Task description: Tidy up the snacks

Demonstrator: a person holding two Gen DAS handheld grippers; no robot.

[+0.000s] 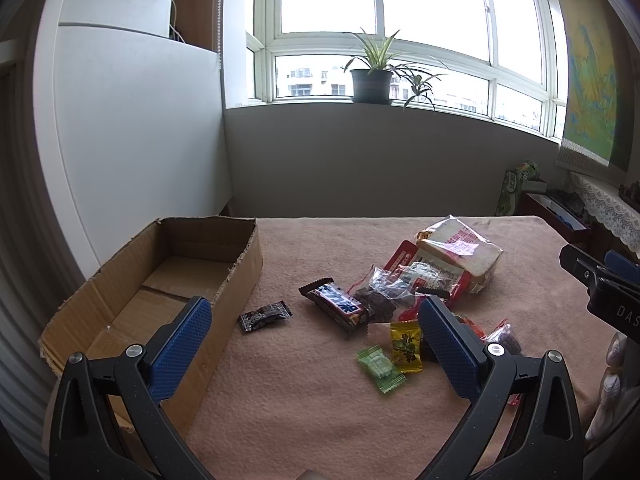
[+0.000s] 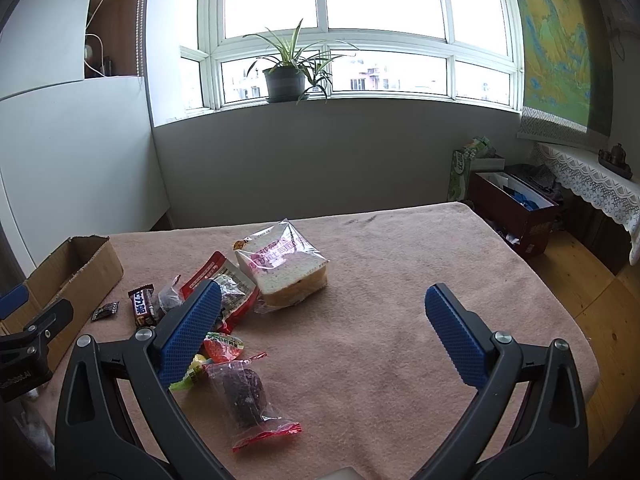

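While both hang over the tabletop (image 2: 400,280), left claw (image 1: 316,324) & right claw (image 2: 324,308) gape wide, nothing gripped. Cardboard box (image 1: 168,272) sits far left w/ no snacks inside; snack pile (image 1: 404,296) lies right of it.

1 cardboard box (image 1: 168,276); 1 bread pkt (image 1: 460,252); 1 choc bar (image 1: 338,304); 3 small candies: black (image 1: 265,315), yellow (image 1: 406,346), green (image 1: 380,368); 2 grippers, left (image 1: 316,344) & right (image 2: 324,332).

I'm looking into a lived-in home room. A potted spider plant (image 2: 285,80) sits on the windowsill. A lace-edged shelf (image 2: 588,184) and a hanging landscape scroll painting (image 2: 560,48) line the wall.
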